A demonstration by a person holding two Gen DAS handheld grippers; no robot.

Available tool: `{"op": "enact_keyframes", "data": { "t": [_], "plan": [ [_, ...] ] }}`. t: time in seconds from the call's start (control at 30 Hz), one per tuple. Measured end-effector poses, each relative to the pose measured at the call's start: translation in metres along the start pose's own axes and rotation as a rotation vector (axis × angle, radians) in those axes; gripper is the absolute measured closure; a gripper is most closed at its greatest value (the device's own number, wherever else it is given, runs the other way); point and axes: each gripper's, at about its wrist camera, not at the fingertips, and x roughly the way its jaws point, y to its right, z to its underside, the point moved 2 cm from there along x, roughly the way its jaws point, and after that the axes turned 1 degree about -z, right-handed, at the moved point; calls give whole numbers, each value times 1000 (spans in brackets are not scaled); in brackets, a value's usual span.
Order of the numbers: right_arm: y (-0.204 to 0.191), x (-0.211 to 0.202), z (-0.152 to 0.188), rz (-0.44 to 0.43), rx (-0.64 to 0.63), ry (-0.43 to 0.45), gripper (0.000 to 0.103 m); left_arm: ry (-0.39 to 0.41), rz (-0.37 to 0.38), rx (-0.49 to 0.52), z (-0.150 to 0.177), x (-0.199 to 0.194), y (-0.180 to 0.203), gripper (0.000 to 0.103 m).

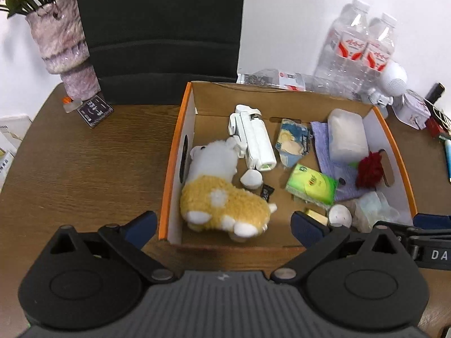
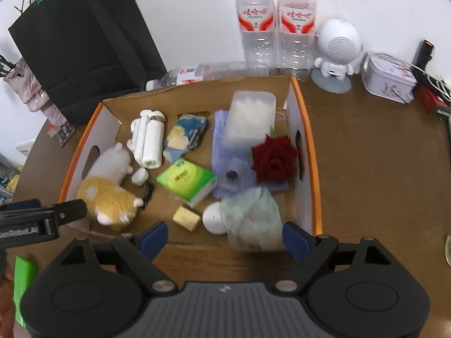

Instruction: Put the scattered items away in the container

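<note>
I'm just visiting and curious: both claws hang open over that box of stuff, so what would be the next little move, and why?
Probably lift both away from the cardboard box. The left gripper and right gripper stand open with nothing pressed between the pads; the plush toy and the crumpled plastic bag already lie inside. Then the right one could look toward the clutter on the table beside the box.

White letters "DA" show on the black gripper arm (image 1: 431,249) at the right edge of the left wrist view. Red Chinese characters mark the two water bottles' labels (image 2: 255,17), too blurred to read reliably.
</note>
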Motion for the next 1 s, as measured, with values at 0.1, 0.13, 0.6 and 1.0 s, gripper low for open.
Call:
{"op": "enact_keyframes", "data": {
  "t": [0.1, 0.13, 0.6, 1.0],
  "plan": [
    [0, -6, 10, -12, 11, -27, 15, -31, -8, 4, 11, -4, 7, 0],
    [0, -7, 13, -15, 14, -35, 15, -38, -13, 19, 14, -6, 10, 0],
    [-22, -49, 45, 18, -37, 35, 15, 73, -10, 64, 45, -66, 19, 0],
    [-35, -90, 65, 19, -58, 100, 15, 127, 9, 61, 62, -106, 11, 0]
  ]
}}
